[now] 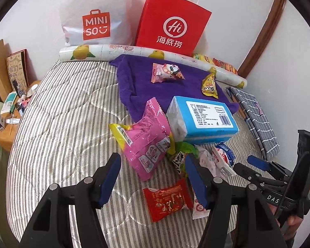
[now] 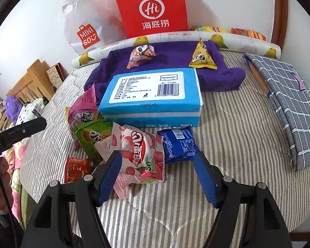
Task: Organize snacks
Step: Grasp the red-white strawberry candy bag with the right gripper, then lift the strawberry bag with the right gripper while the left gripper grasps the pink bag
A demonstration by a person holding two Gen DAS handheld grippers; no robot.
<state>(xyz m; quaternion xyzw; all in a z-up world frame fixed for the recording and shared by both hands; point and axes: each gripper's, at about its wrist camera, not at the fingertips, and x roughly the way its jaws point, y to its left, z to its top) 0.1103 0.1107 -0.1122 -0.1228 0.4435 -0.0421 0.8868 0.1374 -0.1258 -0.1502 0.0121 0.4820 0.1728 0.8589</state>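
Snack packets lie heaped on a striped bed beside a blue tissue pack (image 1: 204, 119) (image 2: 153, 97). My left gripper (image 1: 153, 163) is open and empty, hovering above a big pink packet (image 1: 146, 138) and a red packet (image 1: 167, 202). My right gripper (image 2: 158, 159) is open and empty over a white-and-red strawberry packet (image 2: 142, 155), with a blue packet (image 2: 178, 144) by its right finger and a green packet (image 2: 91, 136) to the left. On the purple towel (image 1: 138, 76) (image 2: 175, 57) lie a pink packet (image 1: 165, 72) (image 2: 140, 54) and a yellow packet (image 1: 209, 85) (image 2: 202, 56).
A red paper bag (image 1: 171, 20) (image 2: 150, 6) and a white MINISO bag (image 1: 95, 14) (image 2: 84, 24) lean on the wall behind a lemon-print roll (image 1: 134, 50). A grey checked cloth (image 2: 289, 99) lies right. A cluttered wooden nightstand (image 1: 6, 111) stands left.
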